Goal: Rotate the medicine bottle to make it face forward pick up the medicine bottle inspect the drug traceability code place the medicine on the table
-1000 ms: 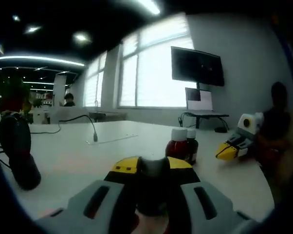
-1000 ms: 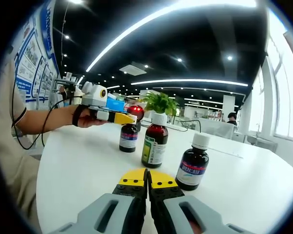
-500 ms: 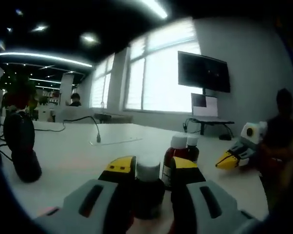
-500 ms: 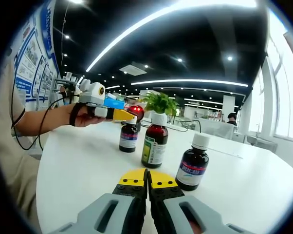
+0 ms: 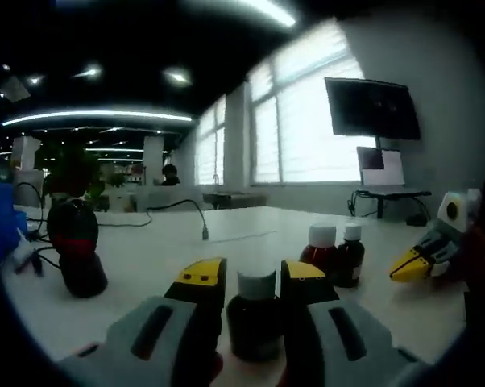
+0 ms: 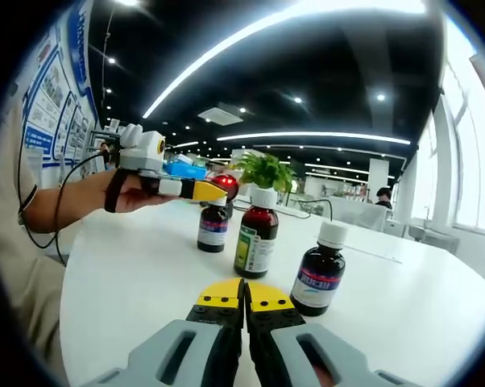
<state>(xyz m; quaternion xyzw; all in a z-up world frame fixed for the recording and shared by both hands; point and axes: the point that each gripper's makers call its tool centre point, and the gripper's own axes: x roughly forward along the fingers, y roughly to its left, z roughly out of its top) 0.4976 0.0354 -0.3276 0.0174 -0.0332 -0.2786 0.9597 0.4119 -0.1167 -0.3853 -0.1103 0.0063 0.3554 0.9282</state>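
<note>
Right now we are holding the left gripper (image 5: 242, 278) around a small dark medicine bottle (image 5: 255, 322), whose grey cap is sitting between the two yellow-tipped jaws. The jaws are spread just wider than the bottle, and we cannot tell whether they are actually pressing its sides or only framing it. From the right gripper view this same bottle (image 6: 213, 226) is standing upright on the white table (image 6: 130, 274), with the left gripper (image 6: 198, 191) hovering at cap height above it; the approach from the cap side is probably chosen so the label stays uncovered for turning it to face forward.

We are keeping the right gripper (image 6: 244, 294) low over the table with its jaws pressed together, holding nothing, and it is pointing at the row of bottles as if waiting its turn. A taller bottle with a green label (image 6: 256, 234) is standing just beside the gripped one, and a third bottle with a blue label (image 6: 318, 270) is standing nearer to us, apart from both. Because the neighbours are close, we judge that any rotation needs to be done in place, without sweeping sideways.
</note>
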